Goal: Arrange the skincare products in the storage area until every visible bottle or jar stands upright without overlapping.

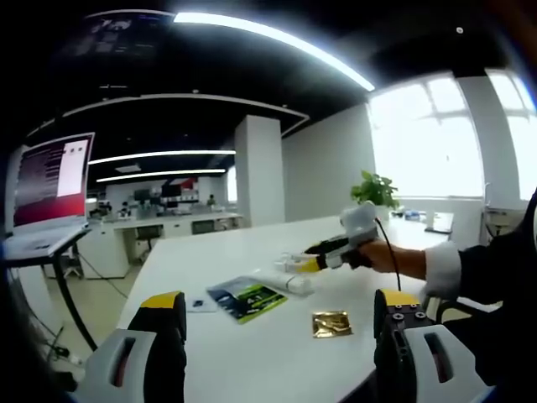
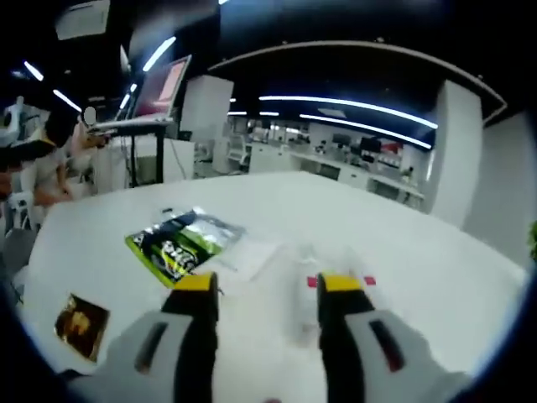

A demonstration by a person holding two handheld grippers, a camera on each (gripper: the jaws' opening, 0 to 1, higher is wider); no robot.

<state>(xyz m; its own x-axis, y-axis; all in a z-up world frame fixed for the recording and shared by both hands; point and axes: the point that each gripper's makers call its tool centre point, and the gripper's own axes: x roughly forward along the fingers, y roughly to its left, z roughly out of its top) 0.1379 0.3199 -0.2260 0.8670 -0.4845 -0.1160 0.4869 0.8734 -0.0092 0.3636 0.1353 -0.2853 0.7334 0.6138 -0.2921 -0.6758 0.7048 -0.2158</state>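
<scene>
On the white table (image 1: 252, 353) lie a green and black sachet (image 1: 246, 298), a gold sachet (image 1: 332, 323), a white tube (image 1: 289, 282) and a clear bottle (image 1: 292, 262), all lying flat. My left gripper (image 1: 281, 311) hangs open above the table's near edge, holding nothing. A hand brings my right gripper (image 1: 314, 264) in from the right, down to the clear bottle. In the right gripper view my right gripper (image 2: 268, 285) is open, its jaws either side of the blurred clear bottle (image 2: 295, 302). The green sachet (image 2: 180, 241) and gold sachet (image 2: 80, 319) lie to the left.
A red-lit screen (image 1: 54, 178) on a stand is beside the table's left end, also seen as a screen (image 2: 164, 87) in the right gripper view. A potted plant (image 1: 375, 189) stands at the far end. A person (image 2: 50, 159) sits off the table's left side.
</scene>
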